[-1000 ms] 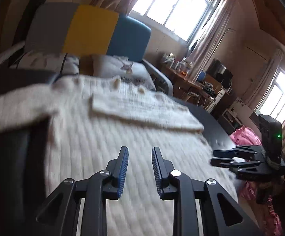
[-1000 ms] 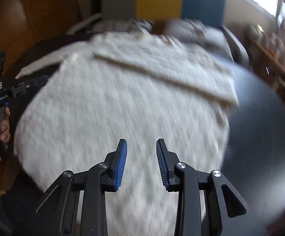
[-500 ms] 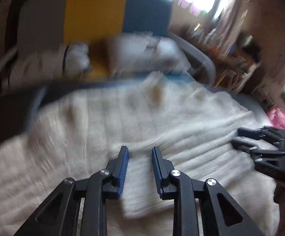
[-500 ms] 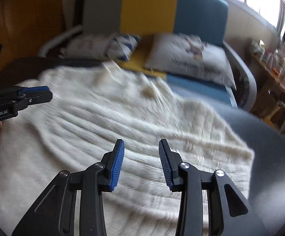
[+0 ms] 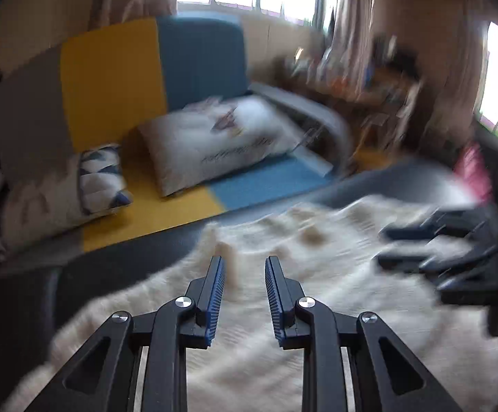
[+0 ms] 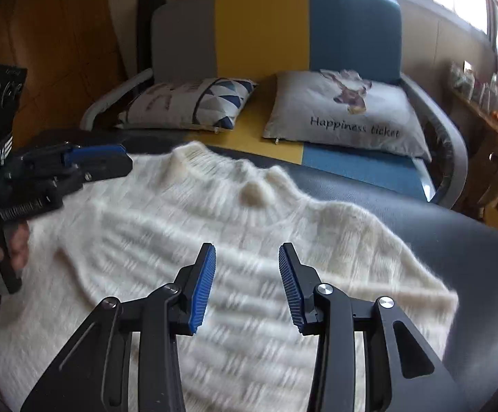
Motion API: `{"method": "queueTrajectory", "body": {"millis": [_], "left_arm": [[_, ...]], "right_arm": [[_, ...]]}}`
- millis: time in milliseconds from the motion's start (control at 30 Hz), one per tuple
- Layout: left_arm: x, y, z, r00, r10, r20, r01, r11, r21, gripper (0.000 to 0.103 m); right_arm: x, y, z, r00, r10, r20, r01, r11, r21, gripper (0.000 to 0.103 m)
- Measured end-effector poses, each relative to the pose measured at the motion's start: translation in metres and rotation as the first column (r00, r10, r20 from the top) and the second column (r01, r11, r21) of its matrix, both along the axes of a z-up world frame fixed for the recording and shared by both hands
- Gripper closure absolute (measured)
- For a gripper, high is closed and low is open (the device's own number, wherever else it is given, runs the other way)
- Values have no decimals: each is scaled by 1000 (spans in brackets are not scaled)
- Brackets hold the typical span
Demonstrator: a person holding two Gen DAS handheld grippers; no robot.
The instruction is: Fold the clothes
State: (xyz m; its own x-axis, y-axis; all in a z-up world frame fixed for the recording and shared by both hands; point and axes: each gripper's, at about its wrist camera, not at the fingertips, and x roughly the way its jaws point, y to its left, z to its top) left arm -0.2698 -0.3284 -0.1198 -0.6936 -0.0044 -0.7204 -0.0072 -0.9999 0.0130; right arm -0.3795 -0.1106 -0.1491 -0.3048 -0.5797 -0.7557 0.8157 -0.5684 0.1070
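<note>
A cream knitted sweater (image 6: 180, 240) lies flat on a dark grey padded surface (image 6: 472, 240), its collar (image 6: 249, 178) at the far edge toward the sofa. My right gripper (image 6: 247, 257) hovers open over the chest with nothing between its blue pads. My left gripper (image 6: 125, 163), held by a hand (image 6: 8, 250), is over the sweater's left shoulder. In the blurred left wrist view, the left gripper (image 5: 243, 267) is open and empty above the sweater (image 5: 334, 292) near the collar. The right gripper (image 5: 384, 245) shows blurred at the right.
Behind the surface stands a sofa (image 6: 262, 24) with a grey, yellow and blue back and two pillows (image 6: 345, 110). A cluttered wooden shelf (image 6: 482, 103) runs along the right wall. Something pink (image 5: 472, 171) lies at the far right.
Both grippers have travelled forward over the sweater from its hem toward the collar, and both views have tilted up to the sofa. The right jaws have spread slightly wider.
</note>
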Motion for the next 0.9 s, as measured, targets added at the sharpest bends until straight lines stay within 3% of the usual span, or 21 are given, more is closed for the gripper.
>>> {"method": "queueTrajectory", "body": {"millis": [33, 167, 233, 333, 367, 400, 433, 500, 567, 633, 700, 767, 867, 900], "left_arm": [[-6, -2, -5, 999, 31, 26, -30, 999, -25, 79], [-12, -32, -22, 989, 127, 76, -129, 992, 15, 79], [-13, -39, -33, 986, 124, 112, -129, 991, 36, 79], [-4, -38, -38, 987, 132, 91, -134, 991, 22, 79], [-1, -40, -38, 985, 145, 91, -149, 988, 36, 77], [1, -44, -38, 983, 156, 94, -162, 985, 63, 77], [2, -48, -38, 981, 167, 97, -175, 981, 89, 77], [-2, -53, -36, 977, 187, 105, -200, 971, 129, 77], [-4, -50, -30, 978, 183, 99, -195, 972, 129, 77], [-1, -41, -18, 989, 141, 36, -144, 983, 114, 77], [-5, -32, -17, 993, 115, 26, -117, 991, 60, 77], [-11, -29, -26, 991, 115, 63, -117, 993, 34, 77], [-16, -34, -37, 986, 142, 92, -147, 988, 51, 76], [-16, -34, -36, 985, 144, 93, -150, 987, 55, 76]], "right_arm": [[-10, -4, -2, 1000, -4, 20, 4, 1000, -6, 61], [-27, -27, -12, 998, 40, 39, -39, 999, -12, 61], [-33, -34, -16, 998, 41, 42, -41, 999, -3, 61], [-37, -31, -16, 999, 23, 48, -22, 1000, -16, 64], [-38, -29, -17, 999, 17, 50, -16, 1000, -20, 65], [-39, -28, -17, 999, 11, 51, -9, 1000, -24, 76], [-40, -27, -17, 999, 5, 53, -3, 1000, -28, 81], [-42, -25, -17, 998, -7, 57, 10, 999, -37, 80], [-45, -22, -17, 998, -19, 61, 22, 999, -45, 78], [-47, -20, -17, 997, -31, 65, 35, 998, -53, 78], [-45, -7, -6, 999, -32, 25, 33, 999, -36, 78], [-53, 10, -9, 996, -86, 17, 85, 996, 24, 78], [-72, 29, -28, 984, -172, 45, 166, 980, 107, 78], [-74, 35, -29, 983, -177, 45, 173, 982, 73, 78]]}}
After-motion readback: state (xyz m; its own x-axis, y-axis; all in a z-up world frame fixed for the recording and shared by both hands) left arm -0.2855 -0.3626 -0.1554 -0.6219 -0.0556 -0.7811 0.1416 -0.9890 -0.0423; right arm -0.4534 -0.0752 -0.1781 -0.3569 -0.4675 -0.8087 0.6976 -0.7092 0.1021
